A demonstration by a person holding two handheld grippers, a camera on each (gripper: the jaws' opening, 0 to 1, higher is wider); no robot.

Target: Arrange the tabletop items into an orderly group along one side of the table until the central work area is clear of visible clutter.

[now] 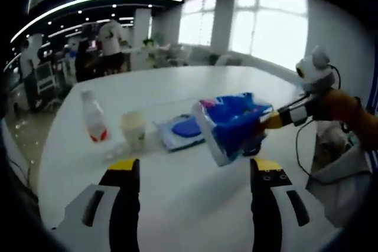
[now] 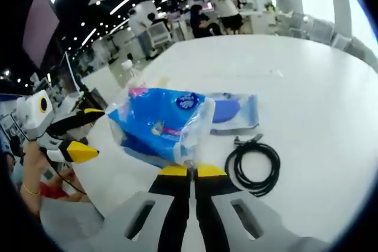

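Note:
A blue-and-white tissue pack [image 1: 233, 125] [image 2: 156, 125] hangs tilted above the white table [image 1: 195, 210], held by its clear plastic edge. My right gripper [image 2: 192, 171] is shut on that edge; in the left gripper view it reaches in from the right [image 1: 269, 121]. My left gripper [image 1: 195, 166] stands open just before the pack, with nothing between its fingers; in the right gripper view it sits left of the pack [image 2: 82, 133], apart from it. A flat pouch with a blue item inside [image 1: 184, 129] [image 2: 233, 110] lies behind the pack.
A small water bottle with a red label [image 1: 93, 116] and a pale cup [image 1: 134, 129] stand left of the pouch. A coiled black cable [image 2: 257, 166] lies on the table [image 2: 319, 104]. People stand at desks beyond the far edge.

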